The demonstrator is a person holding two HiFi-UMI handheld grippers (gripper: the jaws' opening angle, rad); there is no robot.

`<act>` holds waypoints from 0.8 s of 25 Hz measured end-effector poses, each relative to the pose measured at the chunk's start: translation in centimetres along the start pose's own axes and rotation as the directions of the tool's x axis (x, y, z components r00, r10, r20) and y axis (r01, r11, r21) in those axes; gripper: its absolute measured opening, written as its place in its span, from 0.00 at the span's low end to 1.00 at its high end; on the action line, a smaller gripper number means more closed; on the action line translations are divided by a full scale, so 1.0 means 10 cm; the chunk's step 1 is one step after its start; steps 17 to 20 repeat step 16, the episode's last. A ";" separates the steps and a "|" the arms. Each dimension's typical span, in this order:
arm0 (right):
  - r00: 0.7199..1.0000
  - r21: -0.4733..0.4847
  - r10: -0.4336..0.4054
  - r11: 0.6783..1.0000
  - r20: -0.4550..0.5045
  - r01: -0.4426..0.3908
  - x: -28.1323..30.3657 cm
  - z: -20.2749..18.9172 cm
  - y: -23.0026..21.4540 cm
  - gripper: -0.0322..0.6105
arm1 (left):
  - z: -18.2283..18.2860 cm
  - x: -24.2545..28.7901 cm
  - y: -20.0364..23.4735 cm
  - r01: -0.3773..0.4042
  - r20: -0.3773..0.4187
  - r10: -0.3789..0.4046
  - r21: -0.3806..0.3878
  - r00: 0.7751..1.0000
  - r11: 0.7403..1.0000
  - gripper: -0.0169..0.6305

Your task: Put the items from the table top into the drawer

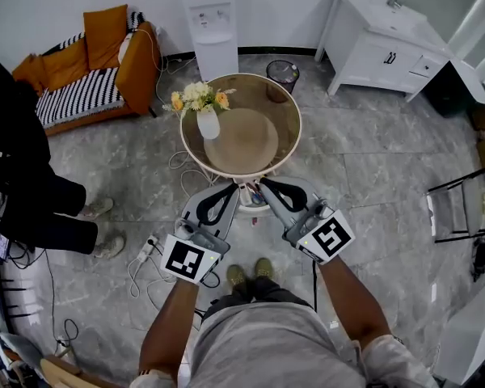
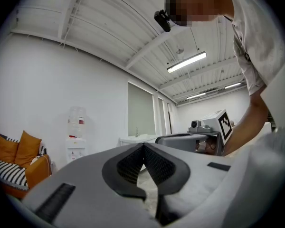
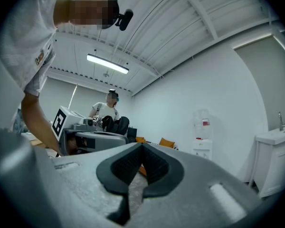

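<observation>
The left gripper [image 1: 230, 189] and the right gripper [image 1: 264, 187] are both staying out of play, clenched on nothing, pointing side by side at the near edge of the round table [image 1: 289, 111]. Between their tips, just under the near rim, what looks like a small open drawer [image 1: 251, 197] is showing, its contents too small to tell. Only a vase of flowers [image 1: 208, 121] is standing on the top, at the far left, so the clearing is looking nearly finished, perhaps with the drawer needing closing.
</observation>
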State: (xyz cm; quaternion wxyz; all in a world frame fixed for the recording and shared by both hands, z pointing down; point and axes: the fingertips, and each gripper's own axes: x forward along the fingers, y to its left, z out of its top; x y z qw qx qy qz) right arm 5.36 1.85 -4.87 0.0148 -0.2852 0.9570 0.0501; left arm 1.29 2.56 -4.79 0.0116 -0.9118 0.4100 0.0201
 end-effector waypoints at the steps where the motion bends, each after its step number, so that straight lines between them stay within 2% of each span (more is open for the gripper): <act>1: 1.000 0.000 -0.002 1.000 -0.002 0.002 -0.01 0.00 0.00 0.05 | 0.03 0.00 -0.01 0.005 0.008 -0.005 0.000 1.000 1.000 0.03; 8: 1.000 -0.003 -0.019 1.000 -0.003 0.019 -0.04 0.04 0.01 0.05 | 0.05 0.00 -0.06 0.026 -0.005 -0.026 -0.002 1.000 1.000 0.03; 20: 0.999 -0.012 -0.031 0.999 -0.006 0.031 -0.05 0.05 0.05 0.05 | 0.11 0.00 -0.08 0.040 0.022 -0.040 0.002 0.999 0.999 0.03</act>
